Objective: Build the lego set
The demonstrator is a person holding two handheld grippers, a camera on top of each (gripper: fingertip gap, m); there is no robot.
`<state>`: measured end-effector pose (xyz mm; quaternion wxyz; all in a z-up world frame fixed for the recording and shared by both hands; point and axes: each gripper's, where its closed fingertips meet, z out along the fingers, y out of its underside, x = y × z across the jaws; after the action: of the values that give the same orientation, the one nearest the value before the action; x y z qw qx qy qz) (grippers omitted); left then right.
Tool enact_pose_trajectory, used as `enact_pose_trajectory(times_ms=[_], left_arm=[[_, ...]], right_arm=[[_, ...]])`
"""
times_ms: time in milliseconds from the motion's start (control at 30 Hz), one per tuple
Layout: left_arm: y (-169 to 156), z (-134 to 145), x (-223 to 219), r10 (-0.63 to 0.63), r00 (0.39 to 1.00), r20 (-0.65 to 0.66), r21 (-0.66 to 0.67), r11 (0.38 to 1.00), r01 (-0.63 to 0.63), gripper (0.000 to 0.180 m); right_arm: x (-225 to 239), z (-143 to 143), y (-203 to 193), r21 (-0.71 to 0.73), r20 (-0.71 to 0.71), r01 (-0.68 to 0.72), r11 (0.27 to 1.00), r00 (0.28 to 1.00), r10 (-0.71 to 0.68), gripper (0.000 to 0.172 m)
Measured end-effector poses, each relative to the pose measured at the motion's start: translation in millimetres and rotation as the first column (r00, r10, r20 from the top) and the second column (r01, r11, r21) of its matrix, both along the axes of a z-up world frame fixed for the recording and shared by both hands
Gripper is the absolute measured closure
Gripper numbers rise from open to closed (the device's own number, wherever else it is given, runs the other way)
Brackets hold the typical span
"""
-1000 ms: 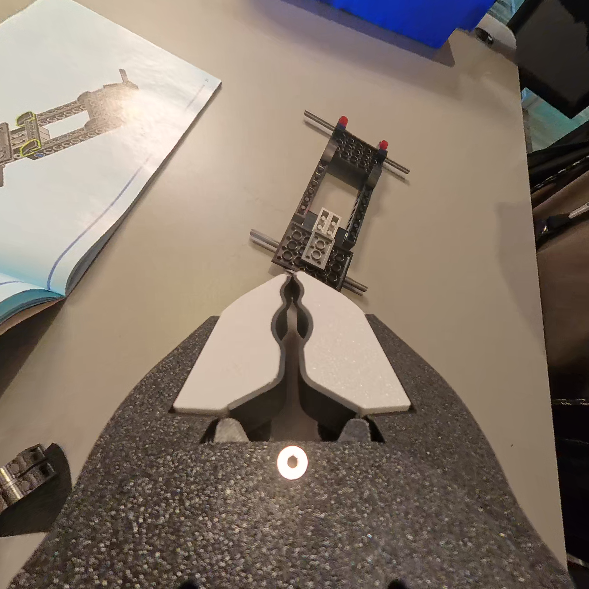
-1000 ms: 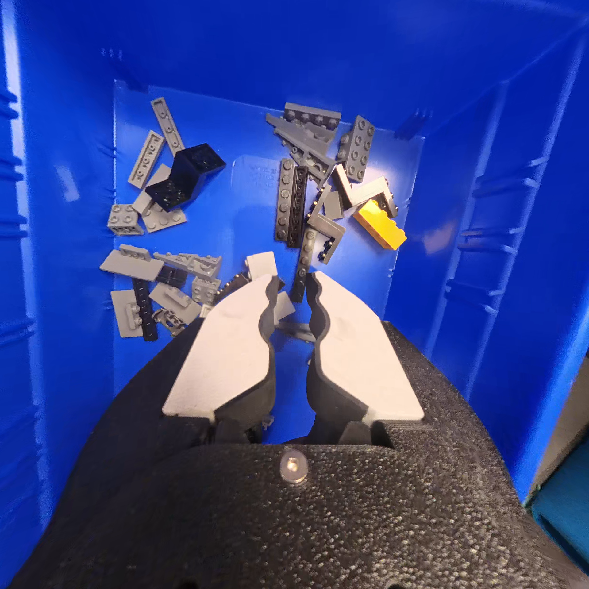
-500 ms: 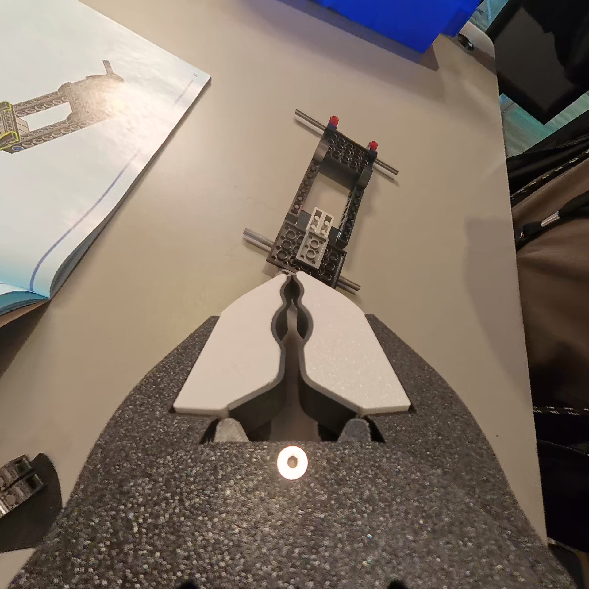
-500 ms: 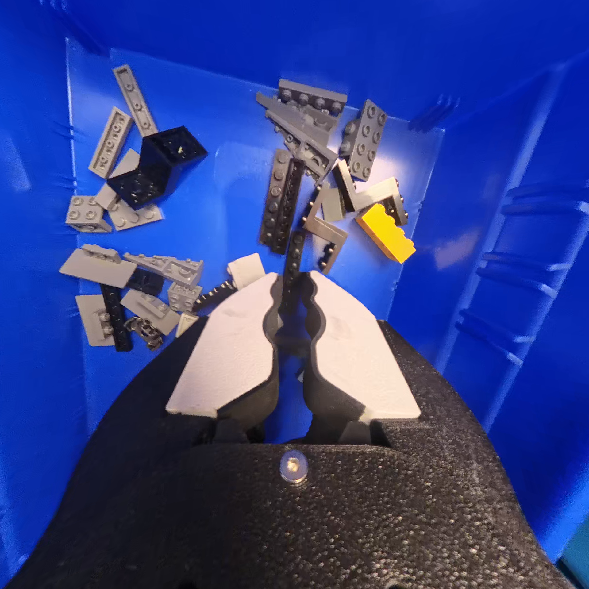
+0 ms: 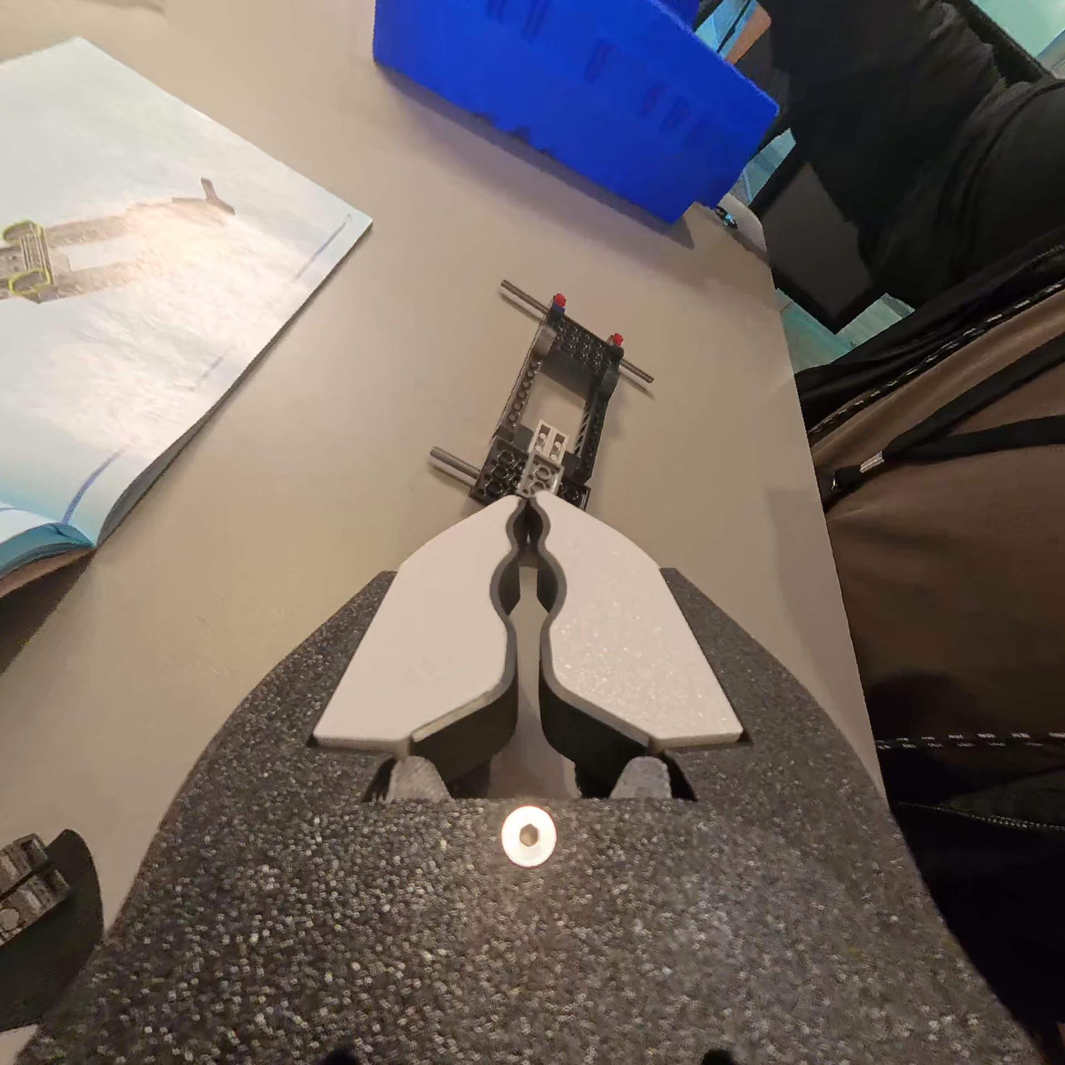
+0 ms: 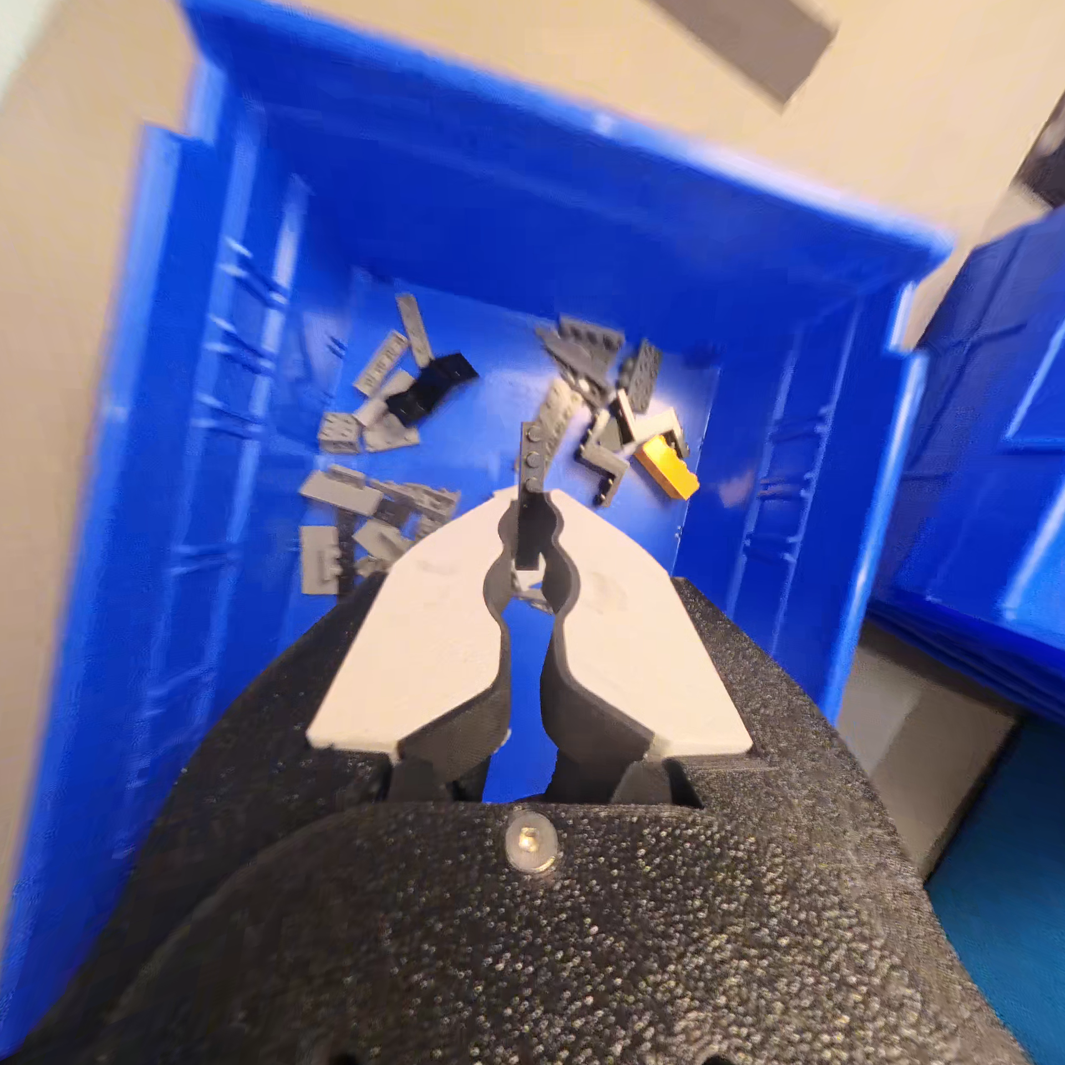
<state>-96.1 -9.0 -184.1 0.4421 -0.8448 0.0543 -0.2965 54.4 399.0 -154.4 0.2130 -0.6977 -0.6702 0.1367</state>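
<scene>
Grey tabletop [image 5: 288,576]: left gripper [image 5: 528,502] hangs closed, empty, near brick frame [image 5: 553,415]; right gripper [image 6: 530,495] pinches dark plate [image 6: 530,490] above blue bin [image 6: 403,173].

Dark grey studded plate [image 6: 531,490], long and narrow, pinched upright between right gripper [image 6: 533,507] fingertips, studs showing above them, over blue bin [image 6: 173,518]. Dark brick frame [image 5: 556,415] with axles flat on table [image 5: 346,461], just ahead of closed left gripper [image 5: 527,507].
</scene>
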Motion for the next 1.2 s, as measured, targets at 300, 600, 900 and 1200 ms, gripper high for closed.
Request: enact_pose_trajectory(times_ms=[300,600,900,1200], left_arm=[[13.7,57.0,3.3,0.123,0.977,-0.177,0.338,0.939,-0.056,0.170],[33.0,81.4,13.4,0.224,0.959,0.172,0.322,0.908,-0.270,0.156],[36.0,58.0,-4.0,0.313,0.914,0.257,0.162,0.919,-0.360,0.149],[41.9,45.3,9.9,0.286,0.934,0.215,0.139,0.937,-0.320,0.174]], right_arm=[[-66.2,67.7,-167.2,0.006,-0.227,-0.317,0.948,0.923,0.310,0.167],[-126.9,35.8,-339.2,0.015,-0.429,-0.631,0.775,0.696,0.575,0.167],[-146.8,16.6,-365.0,0.158,-0.490,-0.648,0.745,0.604,0.629,0.167],[-141.2,9.1,-370.6,0.238,-0.482,-0.670,0.703,0.547,0.684,0.170]])
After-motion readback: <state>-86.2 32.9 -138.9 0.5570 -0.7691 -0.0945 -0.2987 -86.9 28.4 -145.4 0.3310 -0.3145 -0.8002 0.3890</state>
